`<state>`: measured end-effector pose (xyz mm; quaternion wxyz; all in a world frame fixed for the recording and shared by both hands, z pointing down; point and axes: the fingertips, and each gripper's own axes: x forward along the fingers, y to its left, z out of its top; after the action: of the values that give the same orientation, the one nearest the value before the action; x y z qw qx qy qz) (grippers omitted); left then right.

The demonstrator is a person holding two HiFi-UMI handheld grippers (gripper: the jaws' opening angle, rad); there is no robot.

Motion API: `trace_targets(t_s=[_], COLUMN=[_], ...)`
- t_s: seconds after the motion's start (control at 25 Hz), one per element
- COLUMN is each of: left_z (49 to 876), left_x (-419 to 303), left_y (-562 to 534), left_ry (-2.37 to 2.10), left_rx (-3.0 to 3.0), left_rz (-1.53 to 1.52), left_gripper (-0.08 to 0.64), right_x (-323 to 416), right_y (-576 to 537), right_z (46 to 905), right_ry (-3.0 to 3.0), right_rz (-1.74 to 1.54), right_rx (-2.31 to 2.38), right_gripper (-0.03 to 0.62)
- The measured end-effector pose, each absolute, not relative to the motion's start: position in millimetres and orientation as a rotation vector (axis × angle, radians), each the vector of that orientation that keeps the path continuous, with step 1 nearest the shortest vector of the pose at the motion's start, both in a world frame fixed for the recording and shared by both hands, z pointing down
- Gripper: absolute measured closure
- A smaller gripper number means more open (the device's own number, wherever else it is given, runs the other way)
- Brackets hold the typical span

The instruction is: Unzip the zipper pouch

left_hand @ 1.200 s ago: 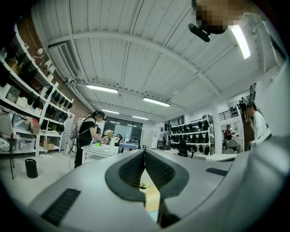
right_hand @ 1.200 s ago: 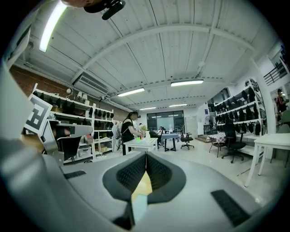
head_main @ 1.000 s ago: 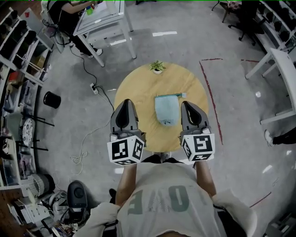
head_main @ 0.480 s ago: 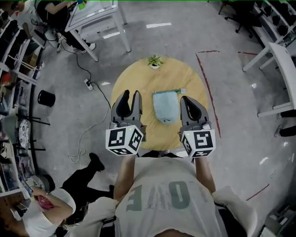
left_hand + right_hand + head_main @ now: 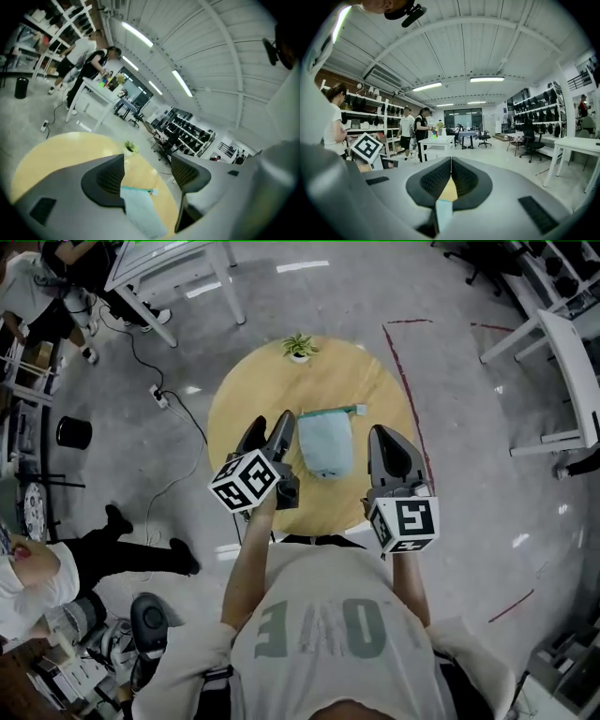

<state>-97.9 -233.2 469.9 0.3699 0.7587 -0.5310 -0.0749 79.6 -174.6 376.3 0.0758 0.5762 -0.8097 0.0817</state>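
Approach step: the pale blue fabric zipper pouch [image 5: 325, 442] lies on the round wooden counter [image 5: 272, 371], between both tools; the left hand-held gripper [image 5: 271, 425], jaws just opened wide, holds nothing; the right hand-held gripper [image 5: 382, 435] is closed, empty; next, probably seize the zipper pull [image 5: 362, 410]

Pouch [image 5: 325, 442] (pale blue) on round table [image 5: 347, 371]

Pale-blue pouch [image 5: 325, 442] — flat; zipped

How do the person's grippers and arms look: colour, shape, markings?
Left gripper and right gripper: grey, tapering jaws with dark ribbed pads. Each carries a white cube with black square markers. The person wears a pale T-shirt with grey letters.
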Motion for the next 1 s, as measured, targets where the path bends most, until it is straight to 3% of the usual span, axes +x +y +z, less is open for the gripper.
trace_targets(t_s=[0.44, 1.0], left_z=[617, 651], left_x=[-69, -43], left_y=[-255, -263], left_ry=[-1.152, -0.978], left_rx=[1.608, 1.515], left_rz=[0.021, 0.055], left_gripper=[0.272, 0.290], right_x=[97, 113], right_y=[-174, -163], right_z=[403, 413], right_ry=[-2.281, -2.202], right_rz=[0.309, 0.340], right_rx=[1.774, 1.813], right_gripper=[0.563, 0.563])
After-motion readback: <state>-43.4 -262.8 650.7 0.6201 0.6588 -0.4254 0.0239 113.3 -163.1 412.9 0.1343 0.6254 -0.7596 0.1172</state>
